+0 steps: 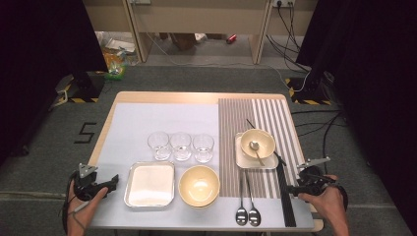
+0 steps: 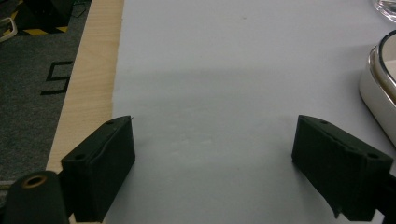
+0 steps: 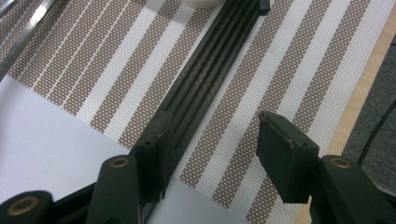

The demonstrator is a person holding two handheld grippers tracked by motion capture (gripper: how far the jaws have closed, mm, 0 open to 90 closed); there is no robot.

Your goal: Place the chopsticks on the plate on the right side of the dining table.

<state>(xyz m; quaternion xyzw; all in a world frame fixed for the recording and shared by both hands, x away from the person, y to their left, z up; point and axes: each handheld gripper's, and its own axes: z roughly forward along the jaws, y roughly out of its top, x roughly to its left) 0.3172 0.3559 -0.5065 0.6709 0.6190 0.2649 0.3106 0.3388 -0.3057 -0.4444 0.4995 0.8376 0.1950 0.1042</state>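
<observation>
Now both my grippers gape wide and empty: left gripper [image 1: 114, 181] over the table's [image 2: 88, 70] left edge near the tray [image 1: 150, 184], right gripper [image 3: 212, 140] above the black strip [image 3: 205, 74] on the striped mat [image 3: 299, 60].

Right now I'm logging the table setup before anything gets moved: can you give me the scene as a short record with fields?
surface: table with a pale sheet and a striped placemat at the right
glasses: three clear glasses in a row
tray: metal tray, near left
bowls: large bowl beside the tray; small bowl holding a spoon, on a square plate
cutlery: two spoons at the near edge; black chopsticks
left gripper: open
right gripper: open, over the chopsticks
</observation>
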